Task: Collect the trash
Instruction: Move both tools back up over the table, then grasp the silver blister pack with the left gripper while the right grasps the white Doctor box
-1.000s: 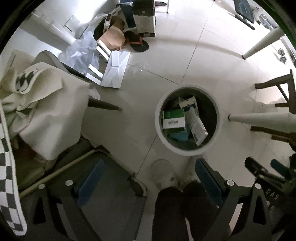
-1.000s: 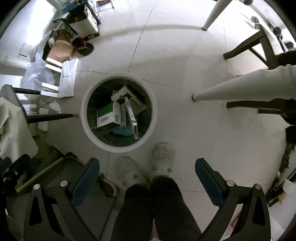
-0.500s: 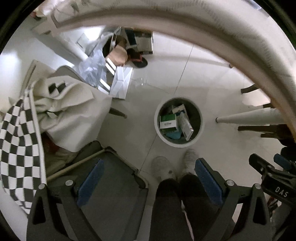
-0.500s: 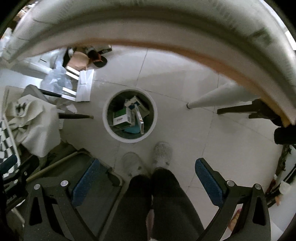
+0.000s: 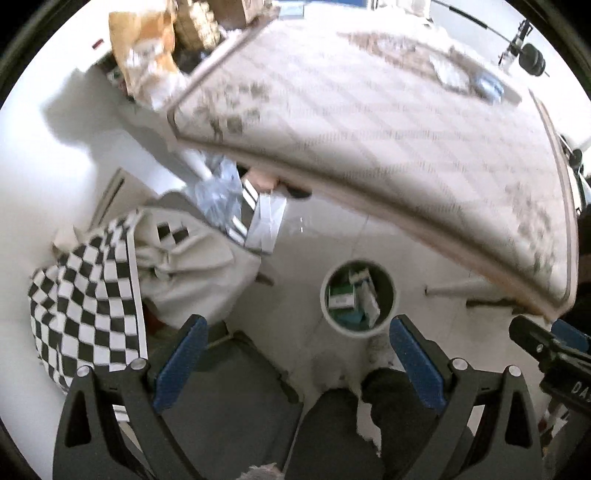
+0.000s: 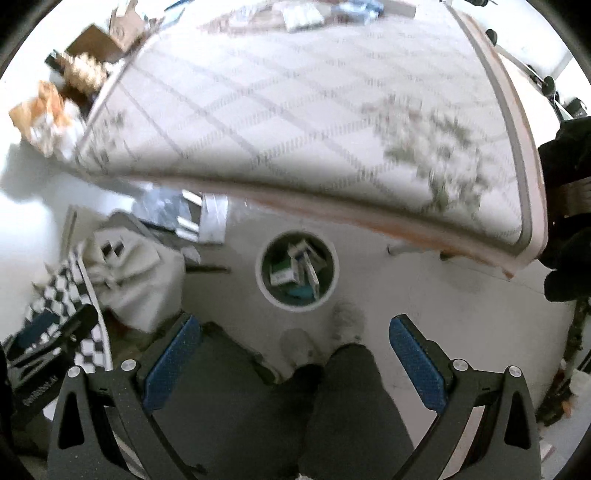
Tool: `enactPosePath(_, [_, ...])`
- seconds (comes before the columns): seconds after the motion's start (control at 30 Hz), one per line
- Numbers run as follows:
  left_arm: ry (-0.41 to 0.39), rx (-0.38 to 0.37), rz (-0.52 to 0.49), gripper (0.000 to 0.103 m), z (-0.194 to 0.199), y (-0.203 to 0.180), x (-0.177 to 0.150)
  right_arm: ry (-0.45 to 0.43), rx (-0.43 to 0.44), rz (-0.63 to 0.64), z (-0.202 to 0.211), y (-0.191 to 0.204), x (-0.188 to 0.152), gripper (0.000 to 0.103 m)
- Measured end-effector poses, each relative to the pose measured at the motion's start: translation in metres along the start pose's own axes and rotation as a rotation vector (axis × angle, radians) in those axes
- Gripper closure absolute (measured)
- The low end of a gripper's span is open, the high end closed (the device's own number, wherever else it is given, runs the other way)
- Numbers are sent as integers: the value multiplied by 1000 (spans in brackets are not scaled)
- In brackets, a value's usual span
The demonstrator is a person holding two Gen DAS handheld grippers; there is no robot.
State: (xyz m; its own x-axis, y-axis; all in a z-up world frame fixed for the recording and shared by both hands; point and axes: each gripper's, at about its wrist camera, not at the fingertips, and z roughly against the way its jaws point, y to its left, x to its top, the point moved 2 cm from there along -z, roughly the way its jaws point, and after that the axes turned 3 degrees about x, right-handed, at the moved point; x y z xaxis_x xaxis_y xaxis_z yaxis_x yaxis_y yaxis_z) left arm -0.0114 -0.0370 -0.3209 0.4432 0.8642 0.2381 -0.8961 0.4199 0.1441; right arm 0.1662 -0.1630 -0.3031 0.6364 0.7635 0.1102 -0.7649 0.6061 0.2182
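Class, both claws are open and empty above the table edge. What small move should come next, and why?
Probably reach the right claw forward over the table toward the blurred packets at its far edge. Both claws, left included, hold nothing, and the bin on the floor already holds boxes.

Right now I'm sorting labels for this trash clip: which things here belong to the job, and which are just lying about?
Job:
- white bin with boxes inside
- scraps on the table
- left gripper, right gripper, both open and empty

Lying about:
- checkered cloth
- beige bag
- grey chair seat
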Motion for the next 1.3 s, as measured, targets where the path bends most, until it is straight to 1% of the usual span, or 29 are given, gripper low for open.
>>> enactPosePath(0.07, [-41,26,-3,2,8,-7,22,-28,9,-21,12,-6,24,0])
enactPosePath(0.17, [-79,42,2,2,12,-21,59,-61,11,-43,22,-19,70,0])
enactPosePath(0.23, [-86,43,7,2,9,-32,83,-75,11,-58,27,-33,104,0])
enactPosePath(0.33, [-83,57,17,2,-2,-53,130,-79,-4,-58,26,-58,165,0])
enactPosePath(0.37, [-77,67,27,2,-8,-63,148,-67,-23,-35,22,-67,196,0])
enactPosePath(0.43, [-53,74,54,2,-18,-78,178,-32,-45,2,13,-79,240,0])
enactPosePath(0.5, [-20,84,93,2,-32,-98,210,-10,-66,51,2,-89,296,0])
enactPosePath(0.53, [-4,82,107,2,-39,-110,226,-3,-85,73,-4,-93,320,0])
enactPosePath(0.57, [18,73,121,2,-47,-127,245,6,-103,98,-12,-98,351,0])
enactPosePath(0.63, [52,55,131,2,-62,-154,276,25,-133,133,-26,-104,394,0])
enactPosePath(0.7, [72,41,132,2,-73,-178,301,49,-169,183,-43,-109,439,0])
enactPosePath(0.8, [116,-11,131,2,-95,-210,338,84,-220,260,-72,-113,488,0])
enactPosePath(0.83, [133,-24,127,2,-102,-218,347,97,-235,281,-82,-115,500,0])
enactPosePath(0.87, [160,-40,118,2,-113,-228,357,115,-230,308,-94,-117,514,0])
enactPosePath(0.93, [197,-66,100,3,-127,-243,370,149,-209,342,-111,-120,531,0])
enactPosePath(0.97, [216,-75,87,3,-135,-250,377,164,-206,357,-119,-122,538,2])
enactPosePath(1.0, [227,-83,74,3,-140,-256,381,166,-216,371,-124,-122,543,4])
enactPosePath(1.03, [236,-94,60,3,-145,-261,384,149,-240,402,-127,-122,547,5])
enactPosePath(1.07, [247,-101,44,3,-150,-267,387,144,-240,430,-131,-122,552,5])
enactPosePath(1.13, [260,-115,24,4,-154,-274,389,131,-248,442,-132,-124,558,14])
enactPosePath(1.17, [261,-117,15,8,-156,-278,390,129,-228,444,-131,-126,561,17])
enactPosePath(1.2, [262,-116,9,20,-156,-280,390,122,-213,438,-128,-129,563,22])
enactPosePath(1.23, [266,-112,3,25,-158,-283,390,118,-215,427,-125,-131,564,26])
enactPosePath(1.27, [269,-112,-1,32,-159,-285,389,128,-211,396,-122,-137,565,38])
enactPosePath(1.3, [263,-105,-5,32,-159,-288,391,143,-190,368,-120,-140,563,45])
